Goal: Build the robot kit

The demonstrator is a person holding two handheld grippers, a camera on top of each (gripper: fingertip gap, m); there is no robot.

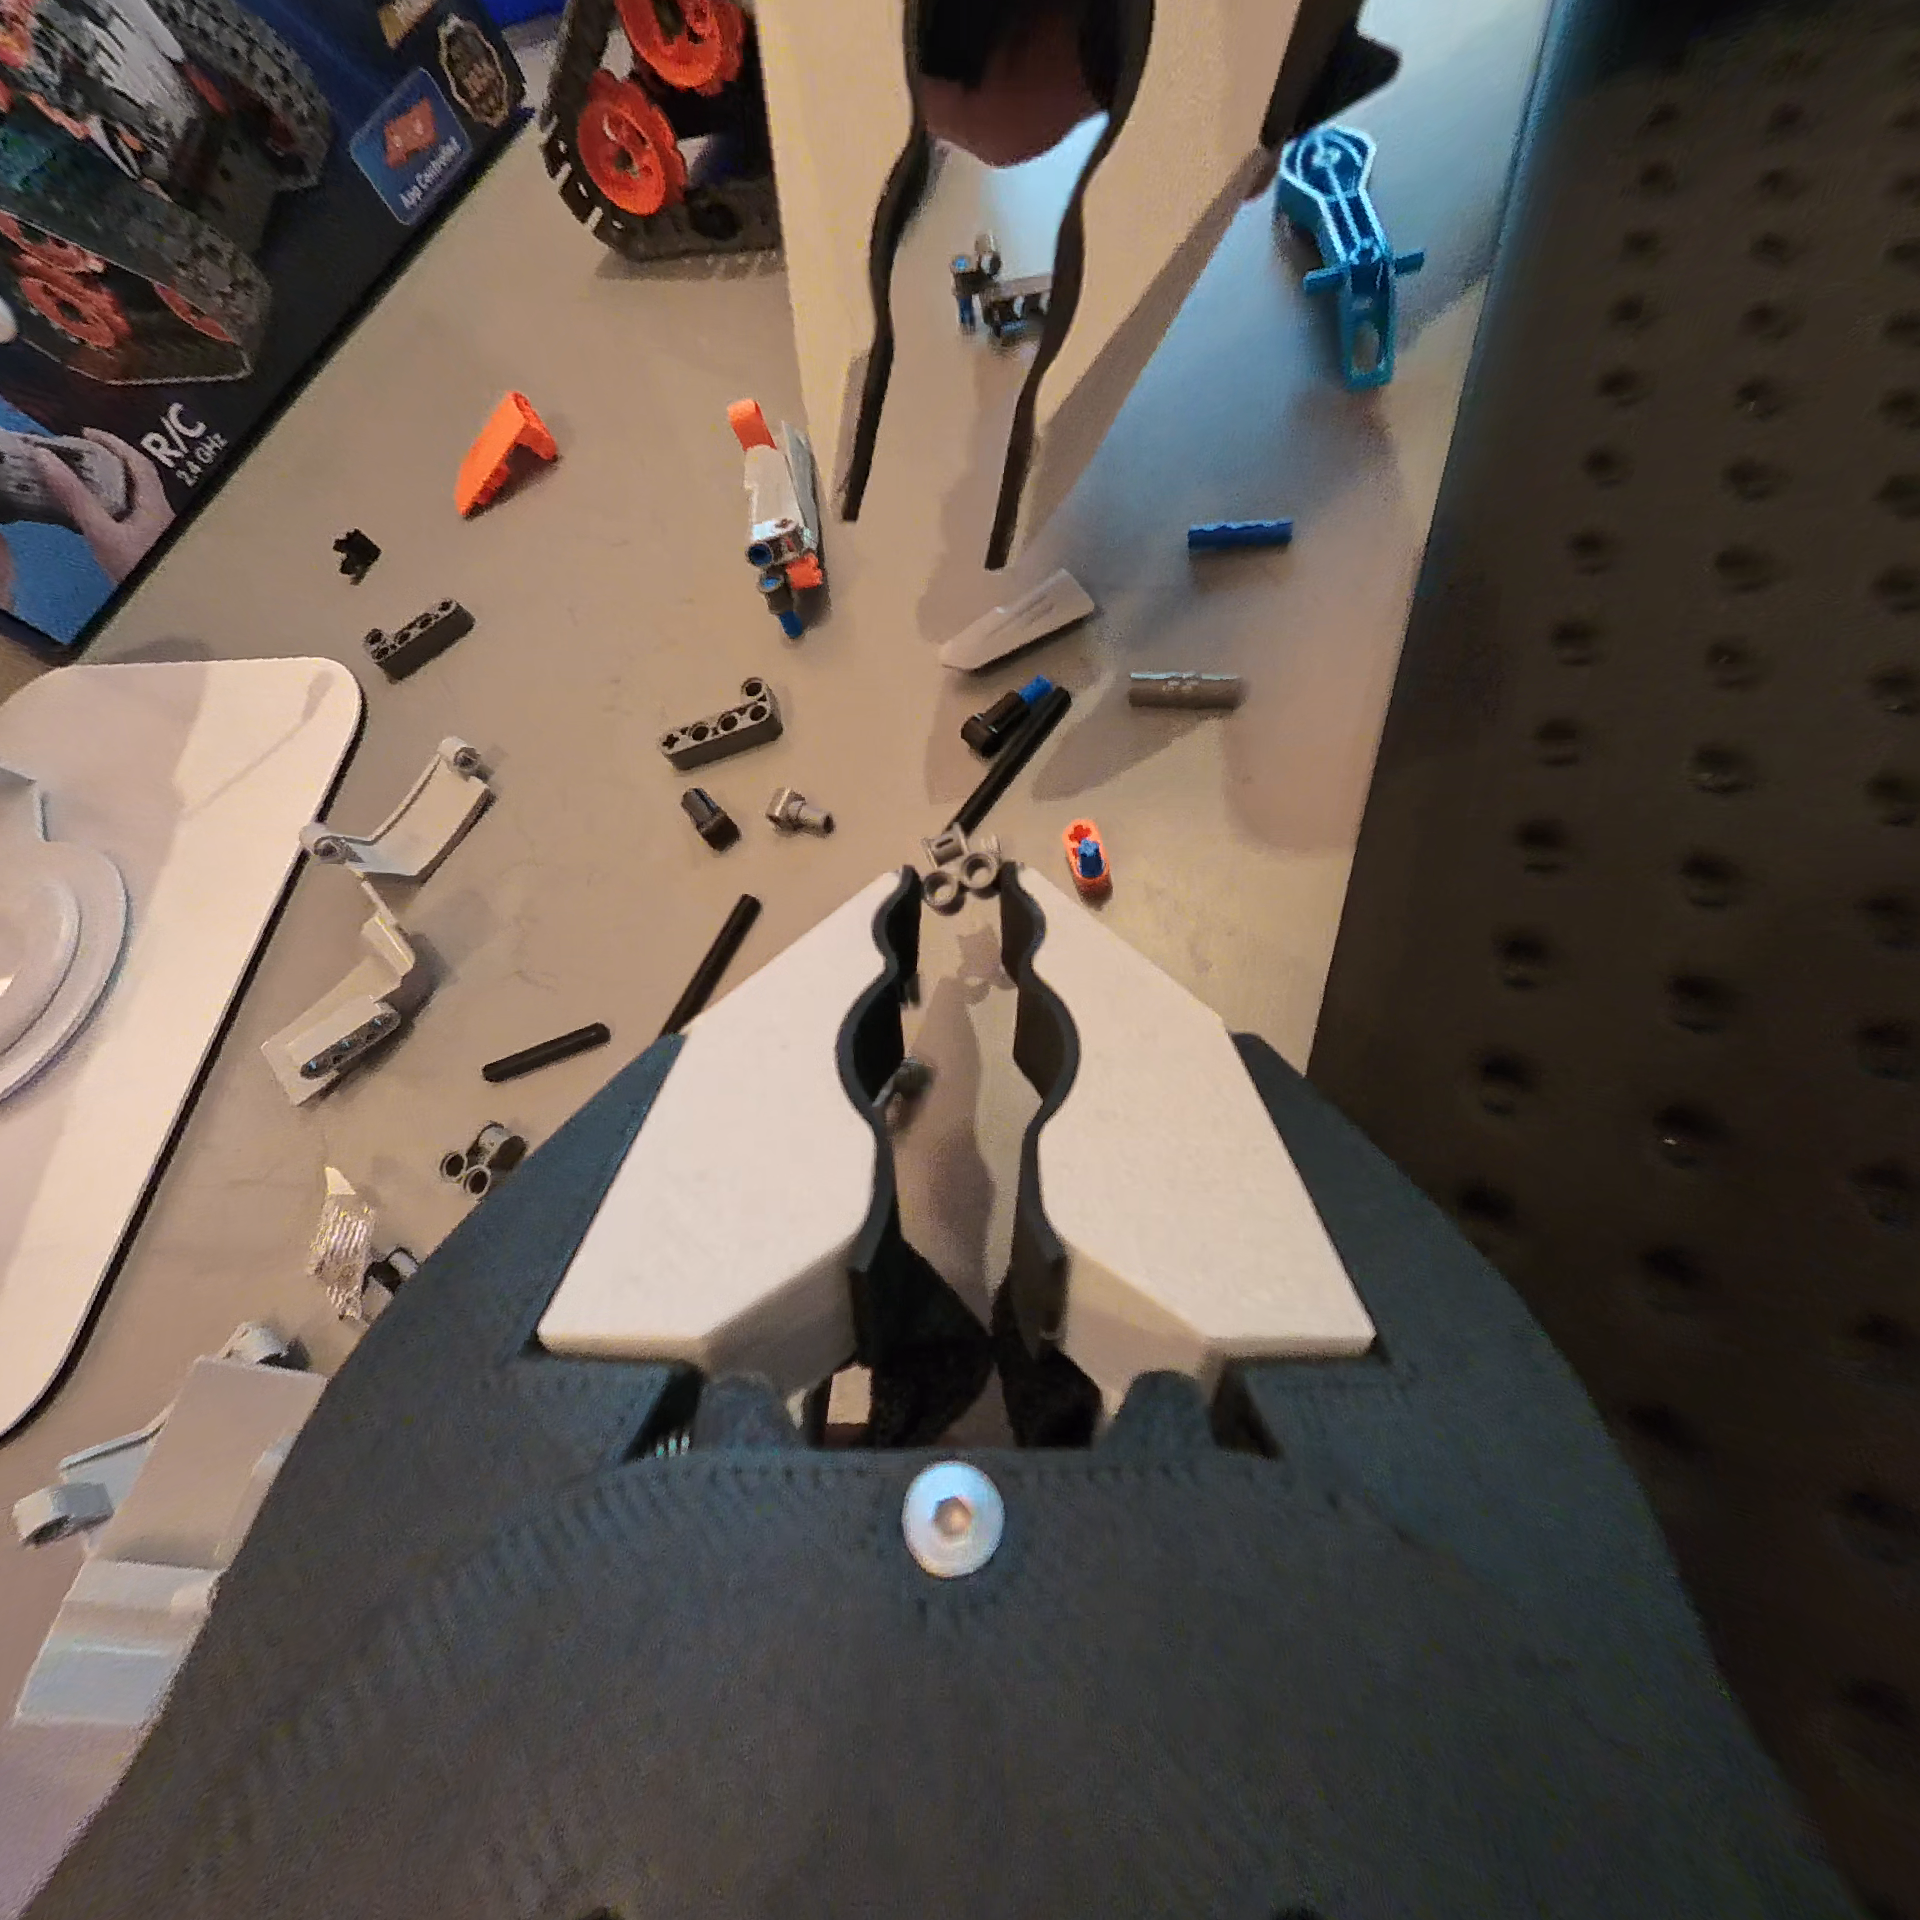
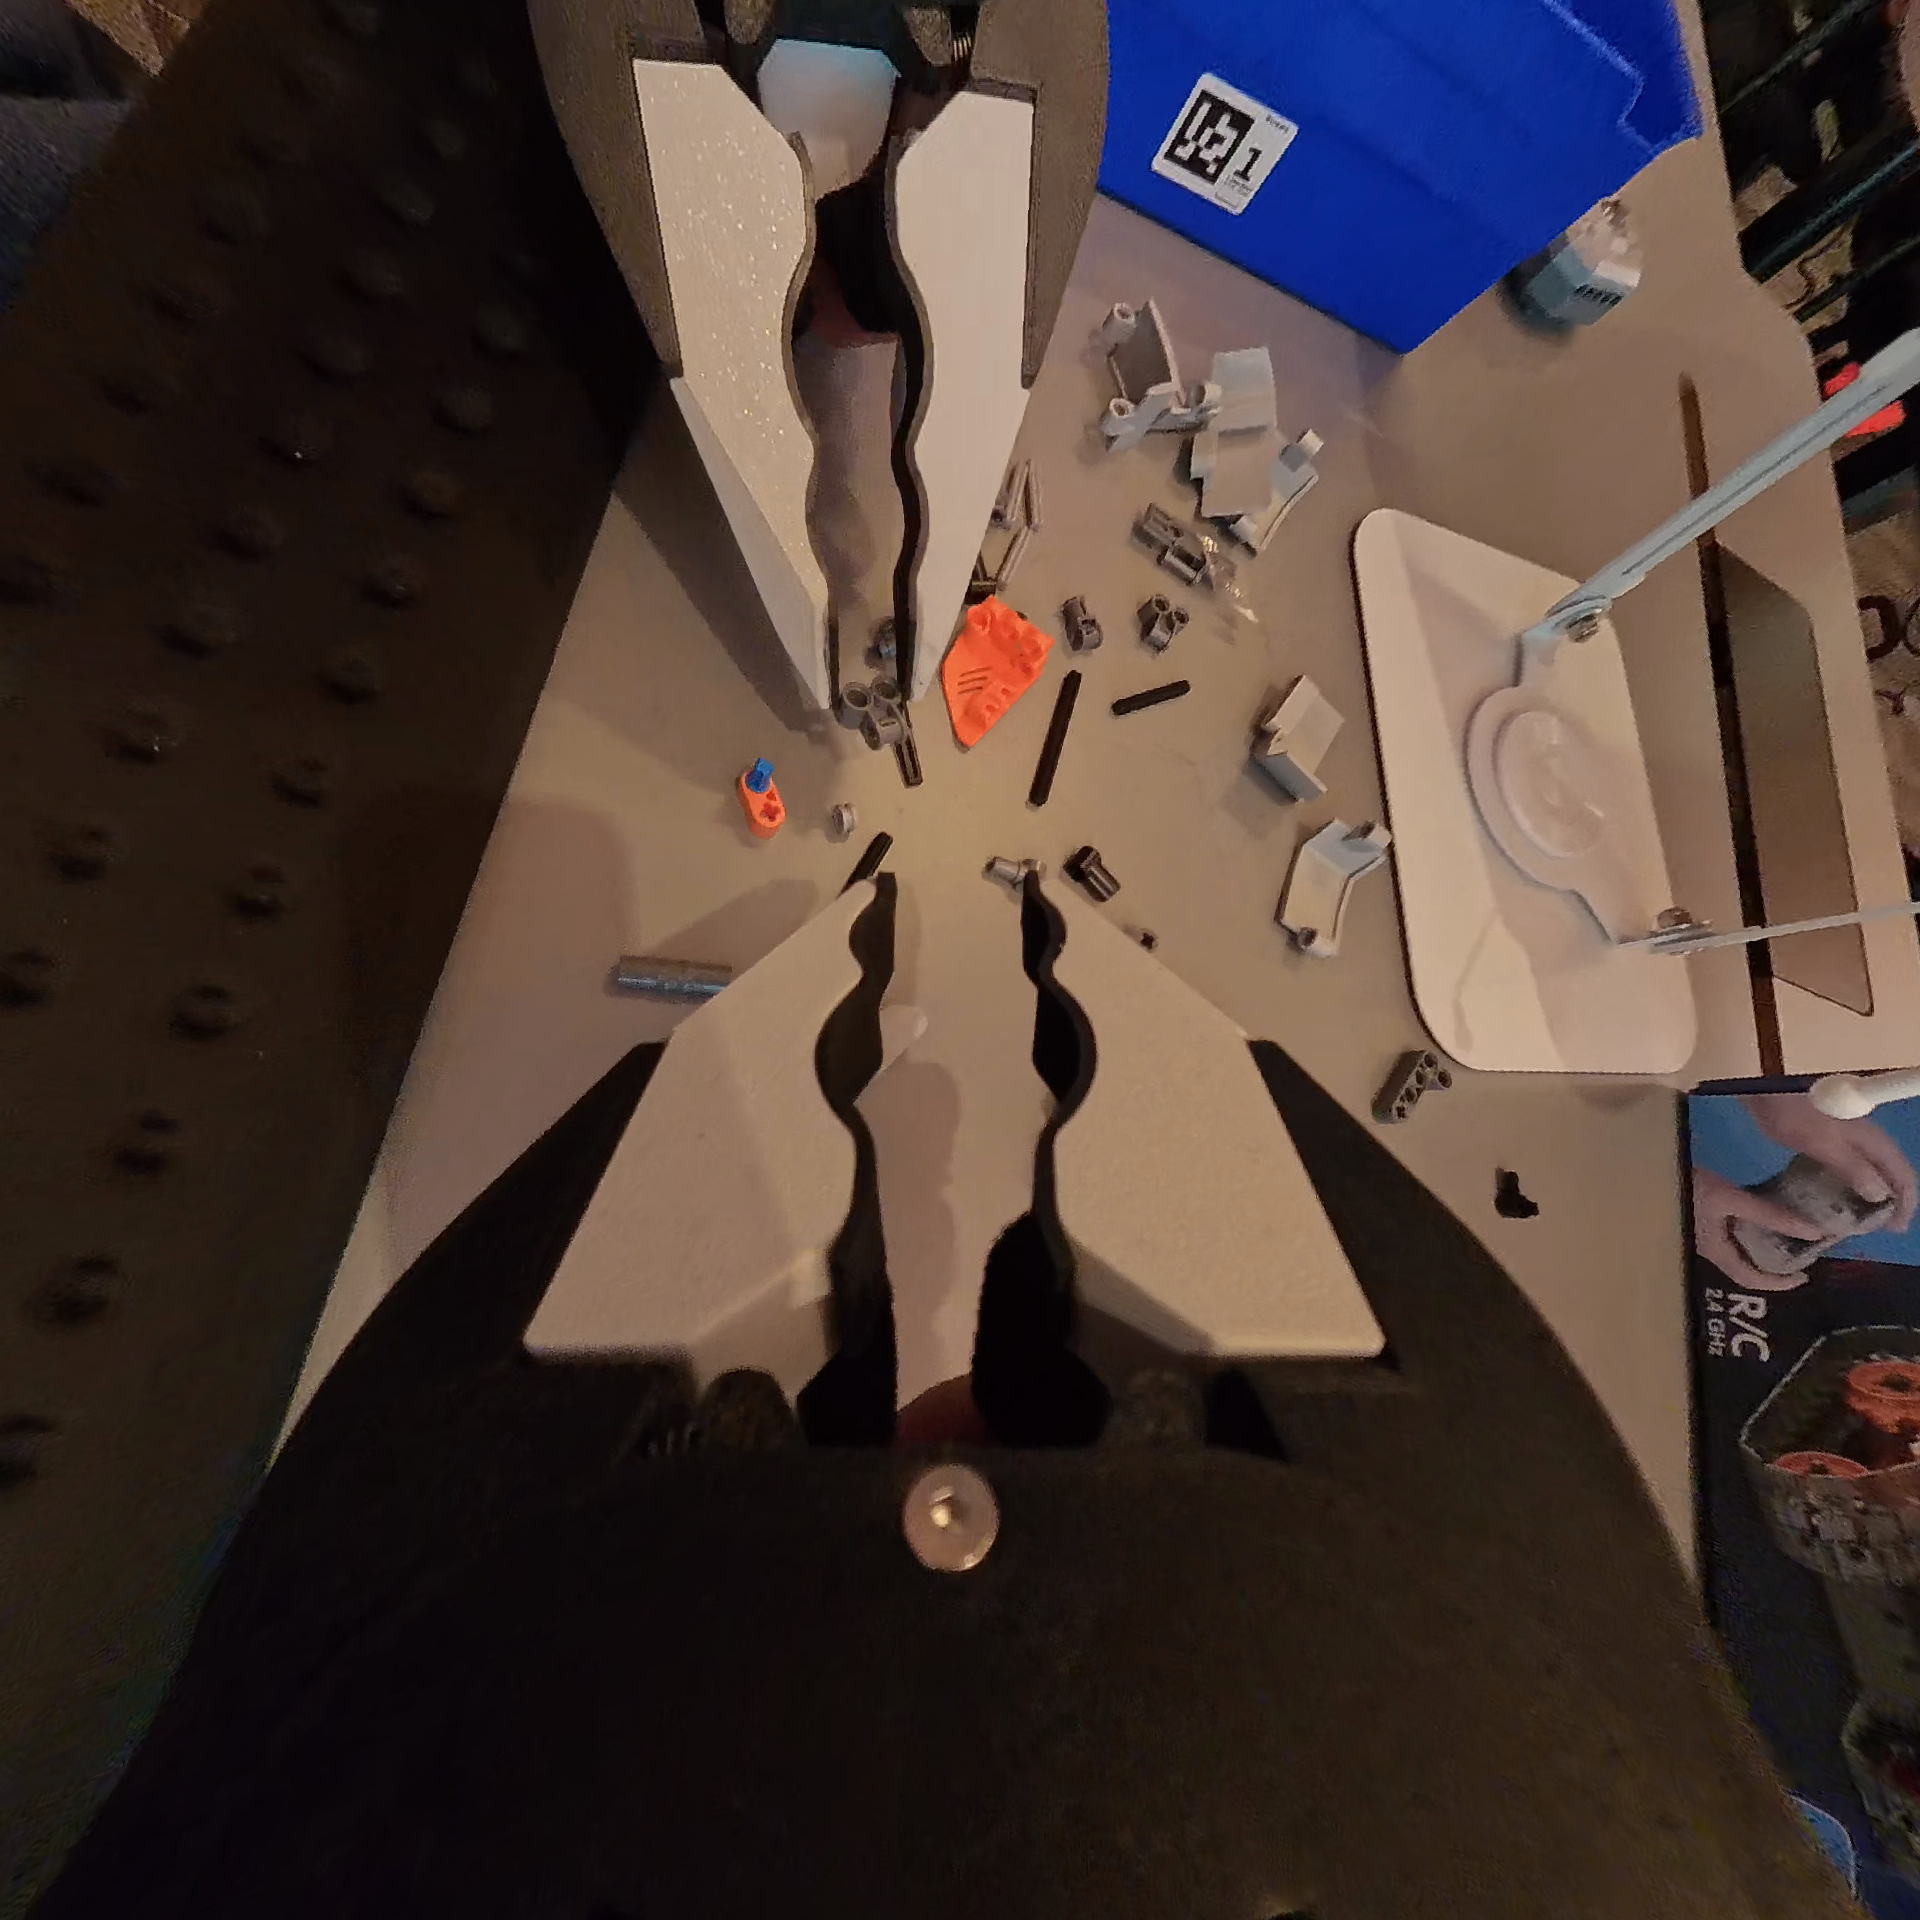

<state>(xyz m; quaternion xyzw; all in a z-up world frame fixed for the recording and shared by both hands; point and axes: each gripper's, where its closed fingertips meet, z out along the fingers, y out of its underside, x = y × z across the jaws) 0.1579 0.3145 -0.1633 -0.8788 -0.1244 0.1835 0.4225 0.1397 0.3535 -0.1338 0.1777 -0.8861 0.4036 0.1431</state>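
Left gripper (image 1: 961,883) pinching a small grey connector (image 1: 959,881) at its very tips, near the table (image 1: 582,582) edge beside the dark perforated panel (image 1: 1714,727). Right gripper (image 2: 951,883) hovering unclenched, gripping nothing, over loose pieces mid-table, a grey pin (image 2: 1010,868) nearest.

Two grippers share the desk (image 1: 1299,436): the left gripper (image 1: 961,883) and the right gripper (image 2: 956,883). One blue bin (image 2: 1403,156) stands at the far edge, one white tray (image 2: 1455,644) to the side, and one printed toy box (image 1: 125,312) beside it. One tracked vehicle model (image 1: 655,135) stands there. Loose parts include one orange wedge panel (image 1: 504,452), two dark holed beams (image 1: 416,639) (image 1: 722,724), one blue pin (image 1: 1238,534), and one blue lever tool (image 1: 1340,249).
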